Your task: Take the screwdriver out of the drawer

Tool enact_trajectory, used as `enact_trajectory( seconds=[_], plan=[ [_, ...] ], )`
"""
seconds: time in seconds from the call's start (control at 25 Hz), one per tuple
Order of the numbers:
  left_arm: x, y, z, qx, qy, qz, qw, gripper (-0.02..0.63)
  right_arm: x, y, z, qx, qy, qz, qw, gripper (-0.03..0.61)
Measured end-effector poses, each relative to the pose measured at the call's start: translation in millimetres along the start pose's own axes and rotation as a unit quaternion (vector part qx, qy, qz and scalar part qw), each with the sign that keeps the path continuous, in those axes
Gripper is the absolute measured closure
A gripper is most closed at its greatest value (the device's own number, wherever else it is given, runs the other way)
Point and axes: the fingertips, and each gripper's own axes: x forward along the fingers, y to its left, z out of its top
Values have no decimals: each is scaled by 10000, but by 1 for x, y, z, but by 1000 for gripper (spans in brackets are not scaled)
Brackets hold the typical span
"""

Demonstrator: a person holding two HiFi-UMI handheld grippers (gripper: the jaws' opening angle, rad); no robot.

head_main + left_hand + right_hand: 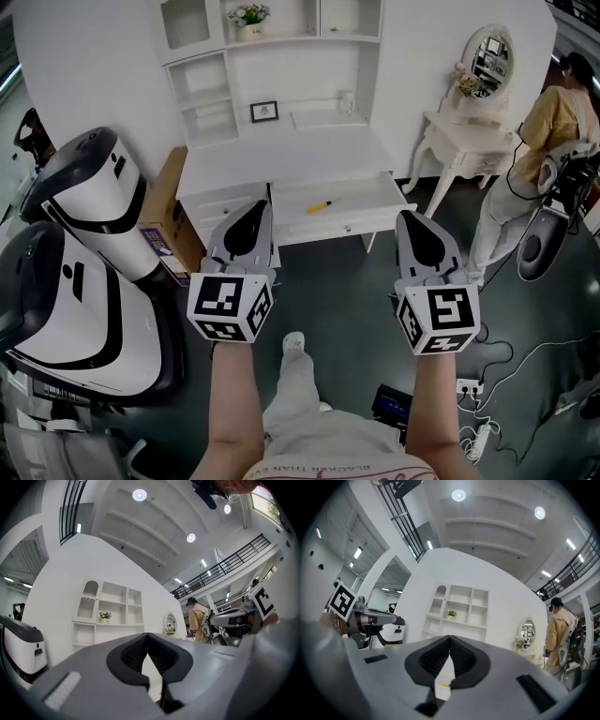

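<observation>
1. The yellow screwdriver [320, 205] lies loose about mid-way along the open drawer [382, 221], below the tabletop's [281, 155] front edge.
2. The left gripper [257, 210] and right gripper [411, 218] hang well short of it, fingers pressed together, pinching nothing.
3. I'd spread one gripper's fingers before reaching in, close across the shaft, and lift clear of the drawer's front wall.
4. It shows too small to tell handle from blade.

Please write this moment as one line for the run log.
stage: before grasp | drawer: open | screwdriver: inside drawer, untouched | left gripper: shut, empty | right gripper: shut, empty
</observation>
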Motion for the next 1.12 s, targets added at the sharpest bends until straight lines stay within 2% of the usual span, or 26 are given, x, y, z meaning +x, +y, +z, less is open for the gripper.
enact_trajectory(
  seconds=[0.4,1.0,1.12],
  plan=[
    [85,26,-31,84,-53,-228,9997,617,71,-32,-28,-84,91,-254,9996,572],
    [260,110,-68,-49,-77,-641,9979,617,245,-76,-58,-201,377,-537,9976,571],
    [289,129,-74,-62,-92,-636,9979,617,275,-83,-64,-96,383,-607,9974,572]
  ],
)
